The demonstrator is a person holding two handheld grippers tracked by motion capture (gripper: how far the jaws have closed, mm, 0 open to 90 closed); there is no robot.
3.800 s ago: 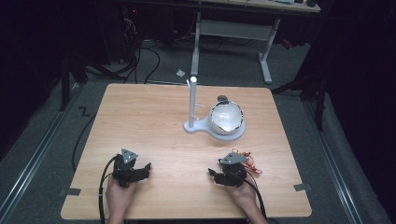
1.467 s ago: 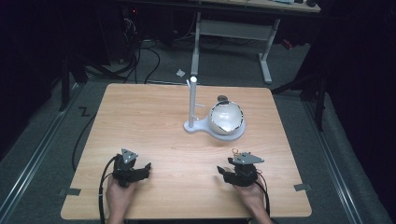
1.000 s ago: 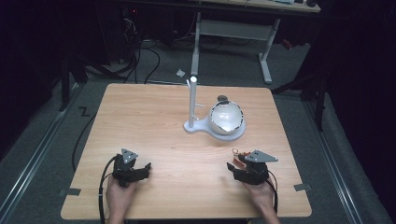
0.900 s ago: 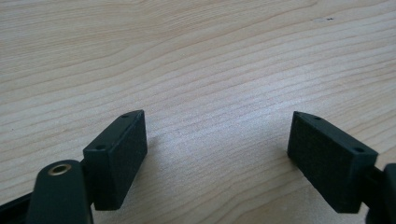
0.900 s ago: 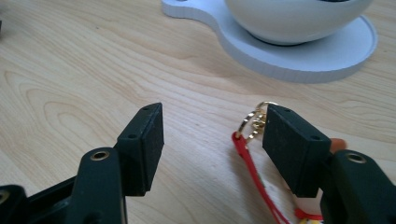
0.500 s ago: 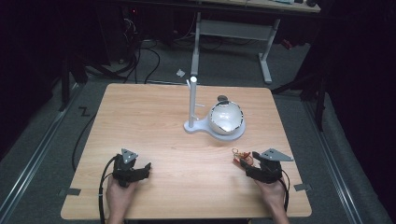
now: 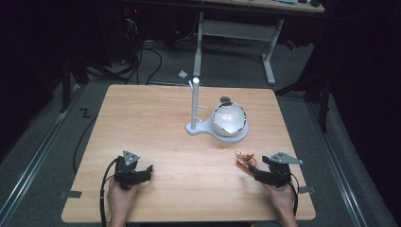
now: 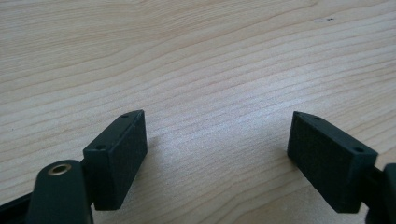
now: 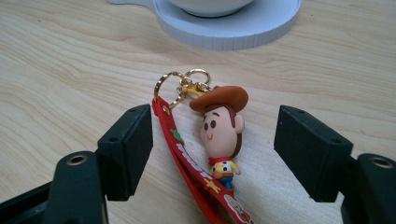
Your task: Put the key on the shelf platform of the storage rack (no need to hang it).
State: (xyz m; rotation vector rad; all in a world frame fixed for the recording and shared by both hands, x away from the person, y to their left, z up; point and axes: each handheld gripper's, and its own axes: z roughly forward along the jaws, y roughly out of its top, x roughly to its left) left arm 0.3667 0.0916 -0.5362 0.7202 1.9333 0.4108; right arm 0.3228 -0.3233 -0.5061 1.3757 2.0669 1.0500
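Since the earlier frames your right gripper [image 7: 252, 169] has slid rightward along the near edge, away from the white stand [image 7: 208, 128], and its jaws have just been opening. Now they stand wide, either side of the cowboy keychain [image 9: 219, 130] without pressing it. That keychain lies flat on the table [image 7: 156, 123], just on your side of the stand's round base; its red strap [image 9: 191, 161] runs back between the jaws. Printing on the strap is too small to read, perhaps stars. Your left gripper [image 7: 144, 171], well left of the stand, holds its jaws wide over bare wood.
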